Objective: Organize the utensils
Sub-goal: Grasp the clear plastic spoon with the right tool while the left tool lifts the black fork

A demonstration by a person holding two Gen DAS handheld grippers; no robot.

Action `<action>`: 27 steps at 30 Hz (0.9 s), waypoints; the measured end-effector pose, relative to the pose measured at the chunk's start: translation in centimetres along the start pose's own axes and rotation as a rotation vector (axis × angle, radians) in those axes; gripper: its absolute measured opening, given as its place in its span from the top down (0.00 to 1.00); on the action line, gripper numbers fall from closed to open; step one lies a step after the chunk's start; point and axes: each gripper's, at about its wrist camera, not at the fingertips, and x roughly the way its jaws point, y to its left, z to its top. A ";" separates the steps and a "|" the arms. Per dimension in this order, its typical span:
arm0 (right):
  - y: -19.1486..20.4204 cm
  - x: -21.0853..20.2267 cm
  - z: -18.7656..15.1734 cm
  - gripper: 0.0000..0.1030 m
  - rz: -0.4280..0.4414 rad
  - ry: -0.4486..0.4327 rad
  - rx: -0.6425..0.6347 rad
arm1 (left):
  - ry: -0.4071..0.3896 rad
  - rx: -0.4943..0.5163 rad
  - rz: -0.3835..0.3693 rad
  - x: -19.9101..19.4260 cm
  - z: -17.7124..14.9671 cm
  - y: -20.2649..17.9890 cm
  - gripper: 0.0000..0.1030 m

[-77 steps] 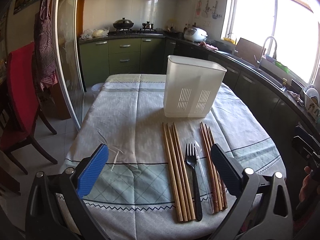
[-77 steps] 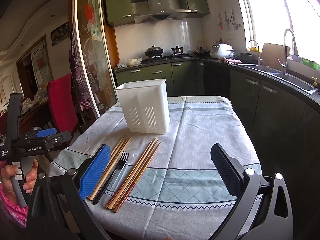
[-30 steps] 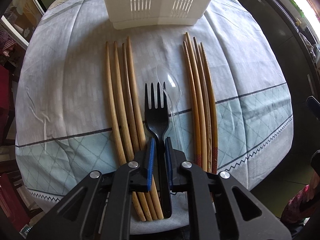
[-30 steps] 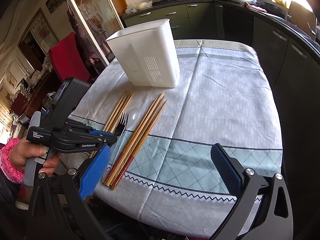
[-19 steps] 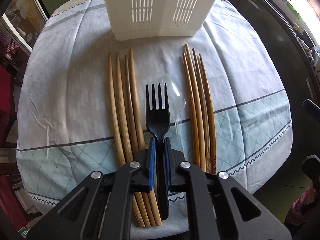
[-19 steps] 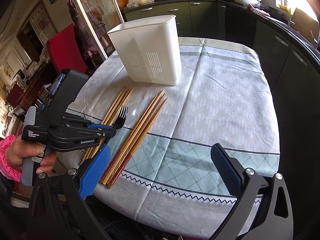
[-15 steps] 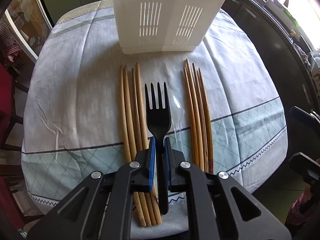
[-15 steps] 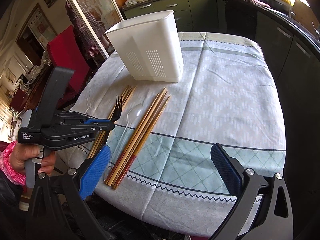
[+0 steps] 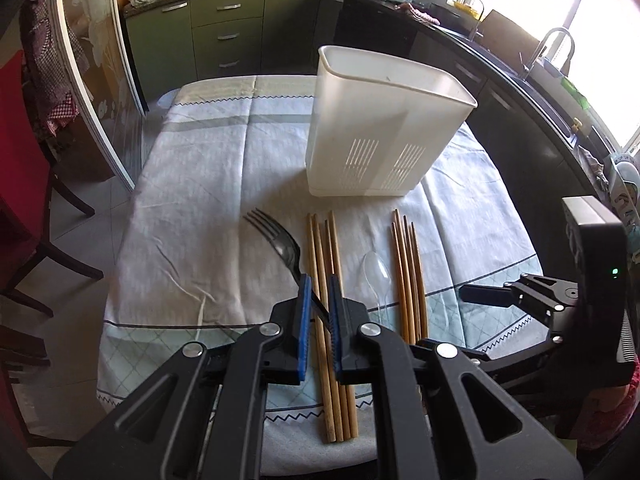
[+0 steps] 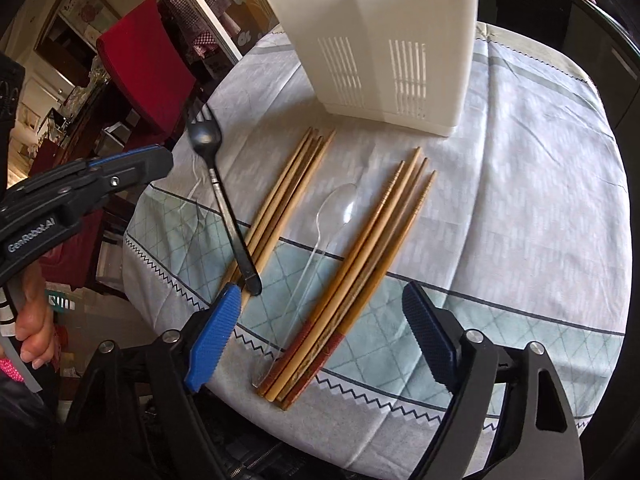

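Observation:
My left gripper (image 9: 319,294) is shut on the black plastic fork (image 9: 280,242), which tilts up to the left above the table; the fork also shows in the right wrist view (image 10: 224,200). A white slotted utensil holder (image 9: 376,128) stands upright beyond it. Two bundles of wooden chopsticks (image 9: 332,280) (image 9: 406,272) lie on the cloth with a clear plastic spoon (image 9: 376,276) between them. My right gripper (image 10: 316,320) is open and empty, low over the spoon (image 10: 320,240) and the right chopsticks (image 10: 372,256).
The table (image 9: 192,240) has a grey and green checked cloth. A red chair (image 10: 148,64) stands at its left side. Green kitchen cabinets (image 9: 228,36) and a dark counter with a sink (image 9: 532,76) run behind and to the right.
My left gripper has lifted the fork off the cloth and swung it up and to the left. My right gripper has moved down and closer to the spoon and right chopsticks.

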 end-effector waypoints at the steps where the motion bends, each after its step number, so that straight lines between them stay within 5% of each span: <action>1: 0.2 0.6 0.2 0.35 -0.007 0.012 0.005 | -0.001 -0.003 -0.004 -0.1 0.1 0.3 0.92; 7: 0.2 2.2 1.3 0.53 -0.044 0.031 0.038 | 0.085 -0.026 -0.044 2.0 0.0 1.6 0.92; 12: -0.6 0.8 2.0 0.53 -0.058 -0.001 0.058 | 0.199 -0.098 -0.051 5.8 -0.1 2.9 0.92; 27: -1.9 0.1 1.0 0.48 -0.024 0.001 0.063 | 0.304 -0.350 -0.041 11.0 0.3 3.9 0.78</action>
